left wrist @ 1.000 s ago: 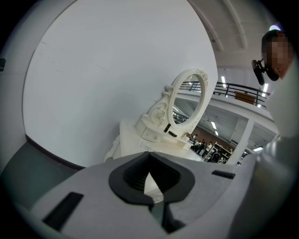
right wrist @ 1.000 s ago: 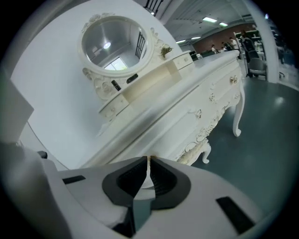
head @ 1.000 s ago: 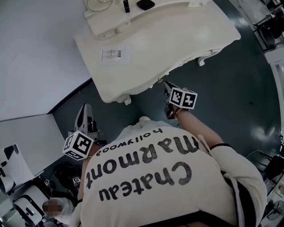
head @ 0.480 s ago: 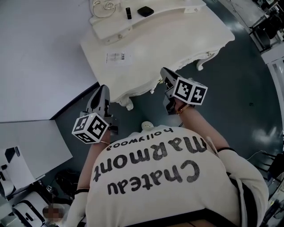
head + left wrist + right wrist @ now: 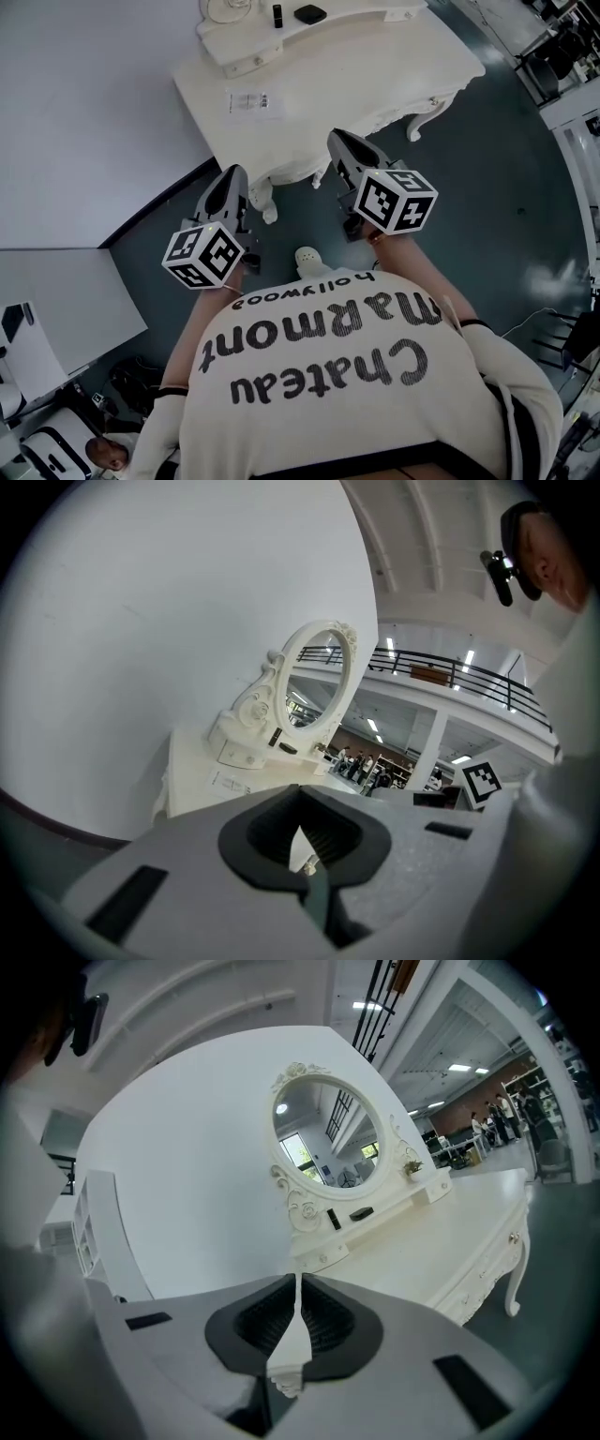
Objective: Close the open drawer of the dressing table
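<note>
Cream dressing table (image 5: 356, 84), its paper label (image 5: 251, 101) unreadable | shirt (image 5: 328, 375) reads "Chateau Marmont hollywood" | left gripper (image 5: 233, 175) jaws pressed together, empty | right gripper (image 5: 338, 142) jaws pressed together, empty

In the head view the top edge cuts off the mirror (image 5: 228, 7) of the dressing table (image 5: 375, 84), and the tabletop overhang (image 5: 302, 169) hides the drawer fronts. The two dark items (image 5: 309, 14) on the rear shelf (image 5: 246, 49) are too small to identify, and the print on the paper sheet (image 5: 253, 101) is illegible. The person's torso (image 5: 328, 375) covers the floor (image 5: 487, 197) directly beneath the camera.
</note>
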### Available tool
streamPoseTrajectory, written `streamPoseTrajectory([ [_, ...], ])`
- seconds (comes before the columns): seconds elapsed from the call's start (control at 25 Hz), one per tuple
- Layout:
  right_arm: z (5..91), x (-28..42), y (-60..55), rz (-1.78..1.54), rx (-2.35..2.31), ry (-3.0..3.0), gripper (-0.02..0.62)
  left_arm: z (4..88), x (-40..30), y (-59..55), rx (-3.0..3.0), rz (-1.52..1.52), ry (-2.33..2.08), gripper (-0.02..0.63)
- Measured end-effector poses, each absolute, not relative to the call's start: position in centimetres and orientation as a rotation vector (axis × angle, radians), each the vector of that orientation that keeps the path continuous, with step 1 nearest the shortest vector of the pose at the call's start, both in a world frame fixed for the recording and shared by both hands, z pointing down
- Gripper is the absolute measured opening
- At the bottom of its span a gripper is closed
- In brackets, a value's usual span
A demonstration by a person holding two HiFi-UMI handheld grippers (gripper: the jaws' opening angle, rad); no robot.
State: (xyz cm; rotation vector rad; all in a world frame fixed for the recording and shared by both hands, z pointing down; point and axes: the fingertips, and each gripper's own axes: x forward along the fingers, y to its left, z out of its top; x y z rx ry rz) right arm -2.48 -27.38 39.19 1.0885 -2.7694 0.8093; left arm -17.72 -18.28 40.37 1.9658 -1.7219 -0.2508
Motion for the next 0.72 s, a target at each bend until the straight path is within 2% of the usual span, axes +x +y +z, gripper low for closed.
streamPoseTrajectory([
  [0.72,37.6,-1.7,-16.1,0.725,1.156,-2.753,0.040,37.7,-14.6,-9.8,2.104,-0.243,-1.607,0.008],
])
